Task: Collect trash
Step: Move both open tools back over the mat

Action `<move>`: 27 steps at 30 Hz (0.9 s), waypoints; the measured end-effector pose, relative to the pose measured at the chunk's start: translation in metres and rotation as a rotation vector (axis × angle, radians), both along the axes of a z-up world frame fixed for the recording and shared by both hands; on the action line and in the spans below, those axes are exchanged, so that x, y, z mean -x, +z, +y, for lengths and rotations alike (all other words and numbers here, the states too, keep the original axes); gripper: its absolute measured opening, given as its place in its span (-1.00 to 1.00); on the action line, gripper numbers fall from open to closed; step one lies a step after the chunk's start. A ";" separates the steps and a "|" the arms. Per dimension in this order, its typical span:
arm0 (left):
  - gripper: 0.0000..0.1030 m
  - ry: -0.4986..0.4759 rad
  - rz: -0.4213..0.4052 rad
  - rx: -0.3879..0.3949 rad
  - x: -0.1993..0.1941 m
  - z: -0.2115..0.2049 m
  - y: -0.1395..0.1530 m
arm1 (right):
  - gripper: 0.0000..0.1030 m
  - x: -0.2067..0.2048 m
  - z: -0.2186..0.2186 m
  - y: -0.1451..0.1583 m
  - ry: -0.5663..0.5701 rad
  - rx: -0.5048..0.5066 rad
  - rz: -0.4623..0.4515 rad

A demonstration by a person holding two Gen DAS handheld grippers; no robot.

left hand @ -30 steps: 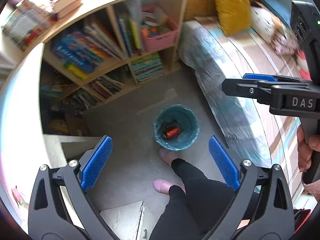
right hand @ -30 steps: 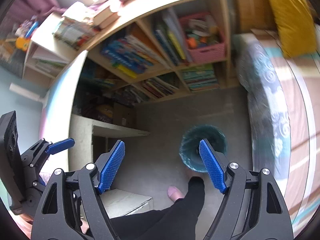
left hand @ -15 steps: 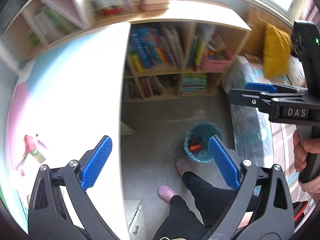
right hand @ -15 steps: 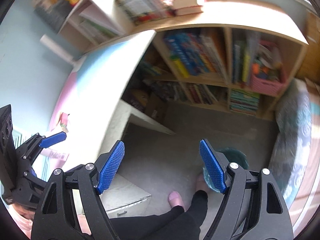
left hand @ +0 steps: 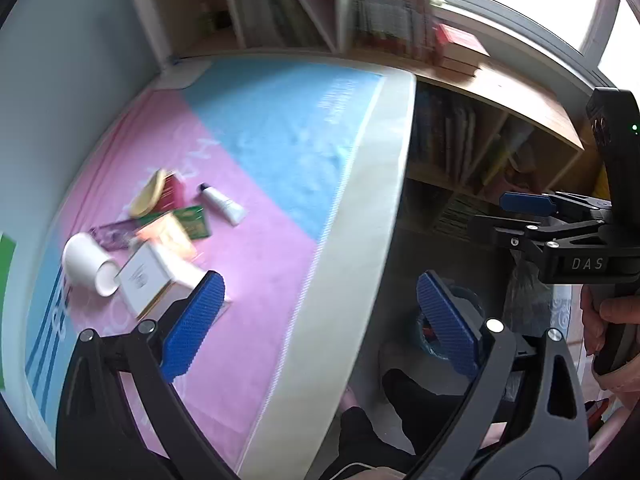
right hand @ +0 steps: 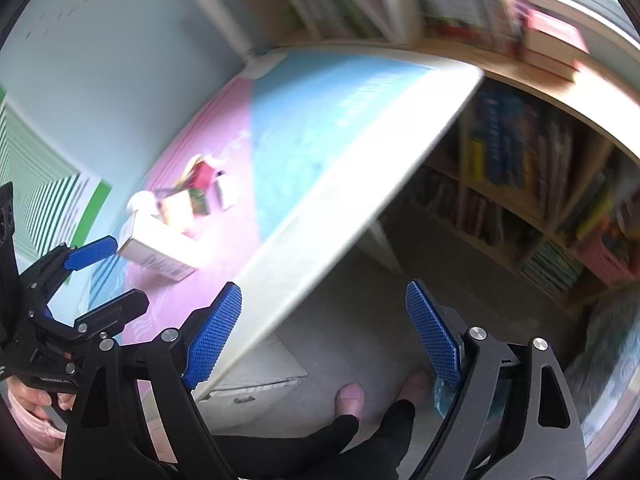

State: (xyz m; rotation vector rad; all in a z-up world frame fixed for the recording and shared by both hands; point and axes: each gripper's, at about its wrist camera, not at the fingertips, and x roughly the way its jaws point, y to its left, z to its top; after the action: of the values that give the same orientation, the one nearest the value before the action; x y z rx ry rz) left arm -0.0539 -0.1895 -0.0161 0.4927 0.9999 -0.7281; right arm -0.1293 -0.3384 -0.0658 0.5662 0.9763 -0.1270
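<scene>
Both tools empty: left gripper (left hand: 316, 320) wide, right gripper (right hand: 324, 340) wide, jaws opening. Bin (left hand: 476, 300) on floor beside desk (left hand: 360, 240), one red item inside. Left on desk, far corner by wall: one cup (left hand: 86, 264), one box (left hand: 146, 280), one tube (left hand: 222, 204), several wrappers (left hand: 172, 216), blurred, count uncertain.

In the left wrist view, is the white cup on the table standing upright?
No, the white cup lies on its side on the pink part of the table mat, its open mouth facing the white box.
</scene>
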 end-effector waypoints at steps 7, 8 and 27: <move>0.84 0.181 -0.017 0.014 -0.016 0.065 0.007 | 0.70 -0.054 0.056 0.012 0.215 0.024 -0.014; 0.84 0.210 -0.017 0.017 -0.019 0.075 0.007 | 0.70 -0.061 0.065 0.013 0.245 0.031 -0.016; 0.85 0.480 -0.041 0.031 -0.047 0.183 0.009 | 0.73 -0.128 0.175 0.024 0.543 0.078 -0.022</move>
State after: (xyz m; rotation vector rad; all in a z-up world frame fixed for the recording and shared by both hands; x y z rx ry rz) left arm -0.0066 -0.0068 -0.0068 0.2238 1.0159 -0.3019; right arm -0.0018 -0.1635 -0.0421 0.2161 1.0676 0.3239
